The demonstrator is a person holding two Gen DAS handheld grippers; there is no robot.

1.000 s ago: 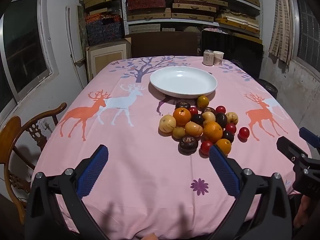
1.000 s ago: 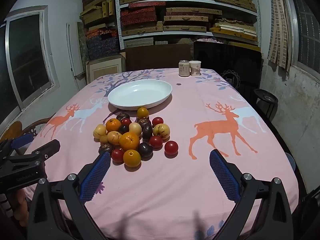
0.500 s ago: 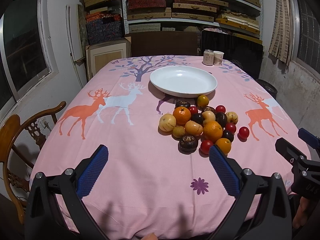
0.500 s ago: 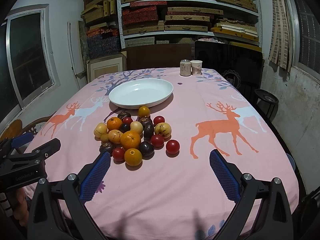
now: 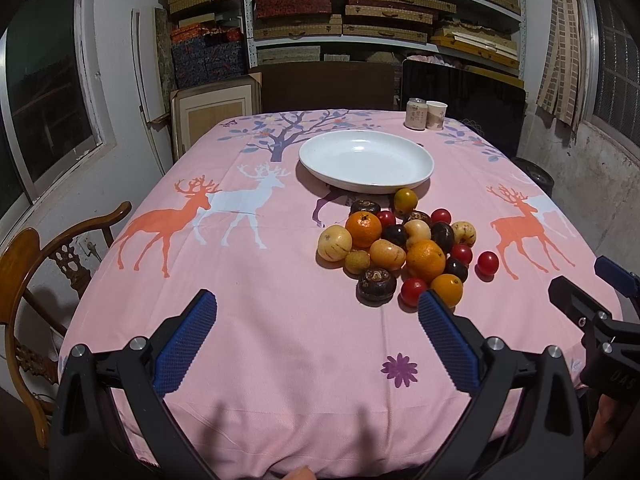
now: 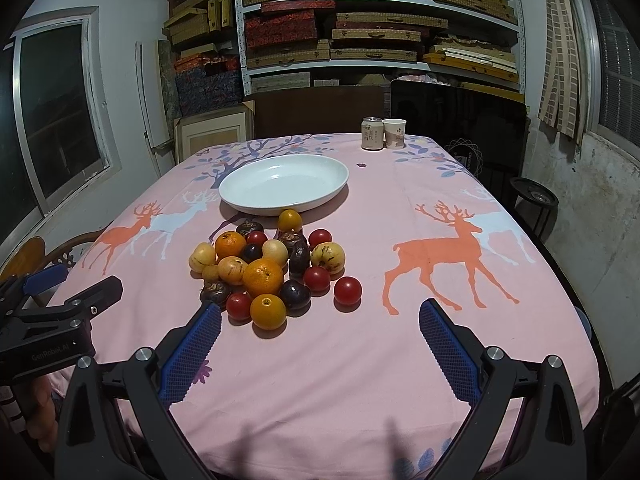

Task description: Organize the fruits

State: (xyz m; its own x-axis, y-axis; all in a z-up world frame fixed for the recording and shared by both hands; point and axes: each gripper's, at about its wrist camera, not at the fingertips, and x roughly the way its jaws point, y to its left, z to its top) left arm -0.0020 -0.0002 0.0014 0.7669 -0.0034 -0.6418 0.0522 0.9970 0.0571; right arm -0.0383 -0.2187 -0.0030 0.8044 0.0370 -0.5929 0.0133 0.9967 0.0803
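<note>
Right wrist view: wide-spread right gripper (image 6: pixel 318 342), ribbed blue pads, round glossy fruit pile (image 6: pixel 272 268), smooth white plate (image 6: pixel 284 184).

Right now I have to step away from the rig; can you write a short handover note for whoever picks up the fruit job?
Left gripper: open, holding nothing, over the near part of the tablecloth.
Right gripper: open, holding nothing, just short of the fruit pile.
Fruit: all on the cloth in one heap, oranges, red, yellow and dark ones mixed; one red fruit lies slightly apart on the right.
White plate: behind the pile, nothing in it.
Can and paper cup: at the far edge.
Done: nothing moved yet.
Left: all the fruit is yet to be organized, probably onto the plate.
</note>
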